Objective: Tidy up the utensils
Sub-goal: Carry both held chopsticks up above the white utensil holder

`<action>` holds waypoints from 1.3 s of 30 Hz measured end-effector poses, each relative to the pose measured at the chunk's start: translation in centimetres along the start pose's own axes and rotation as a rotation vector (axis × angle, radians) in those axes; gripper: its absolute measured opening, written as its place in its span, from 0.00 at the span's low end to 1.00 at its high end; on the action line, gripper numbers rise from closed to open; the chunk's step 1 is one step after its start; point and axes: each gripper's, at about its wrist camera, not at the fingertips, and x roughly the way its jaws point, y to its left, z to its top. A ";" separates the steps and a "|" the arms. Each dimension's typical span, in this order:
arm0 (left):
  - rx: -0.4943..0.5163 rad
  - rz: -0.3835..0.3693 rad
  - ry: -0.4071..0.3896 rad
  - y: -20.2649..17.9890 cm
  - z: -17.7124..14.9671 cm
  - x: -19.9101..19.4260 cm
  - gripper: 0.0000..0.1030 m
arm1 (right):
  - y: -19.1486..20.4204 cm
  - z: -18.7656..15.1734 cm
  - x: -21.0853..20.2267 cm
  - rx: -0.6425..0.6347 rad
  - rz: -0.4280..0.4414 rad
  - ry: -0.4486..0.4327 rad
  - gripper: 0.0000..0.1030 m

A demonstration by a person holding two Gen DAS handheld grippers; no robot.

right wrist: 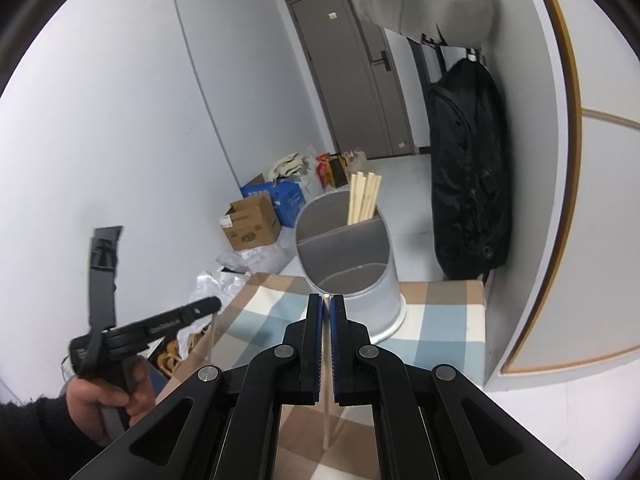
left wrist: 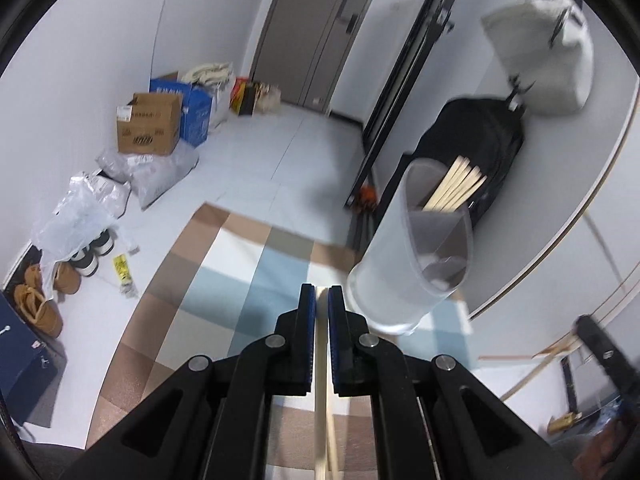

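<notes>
Wooden chopstick [left wrist: 321,360] sits pinched between the blue pads of the left gripper [left wrist: 321,292], its tip at the pad ends and its length trailing back under the camera. The jaws are pressed together on it, leaving only the stick's width between them. Held lengthwise like this, the stick appears ready to be fed end-first into a container.

The right gripper [right wrist: 327,300] shows the same arrangement: jaws closed on a second pale chopstick [right wrist: 327,380], its tip just clear of the pads and its lower end hanging below toward the cloth.

Just ahead of both tools stands the white utensil holder [right wrist: 360,292], upright on the checked tablecloth [right wrist: 440,340]. Its interior is split by grey dividers. The far compartment already holds a bundle of chopsticks [right wrist: 363,198] leaning against the rim; the nearer compartments look empty. In my judgement, the far compartment is the intended destination for both held sticks.

From the right wrist view, the person's hand [right wrist: 108,396] grips the left tool's handle, raised at the table's left edge.
</notes>
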 end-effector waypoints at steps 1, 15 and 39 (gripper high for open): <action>-0.006 -0.021 -0.020 -0.1 0.3 -0.5 0.02 | 0.3 0.2 -0.1 -0.004 0.001 -0.003 0.03; 0.026 -0.169 -0.237 -3.8 9.5 -3.7 0.02 | 2.8 9.0 -2.3 -0.064 0.023 -0.094 0.03; 0.046 -0.189 -0.341 -4.7 17.4 4.3 0.02 | 0.0 19.0 7.0 -0.034 0.001 -0.163 0.03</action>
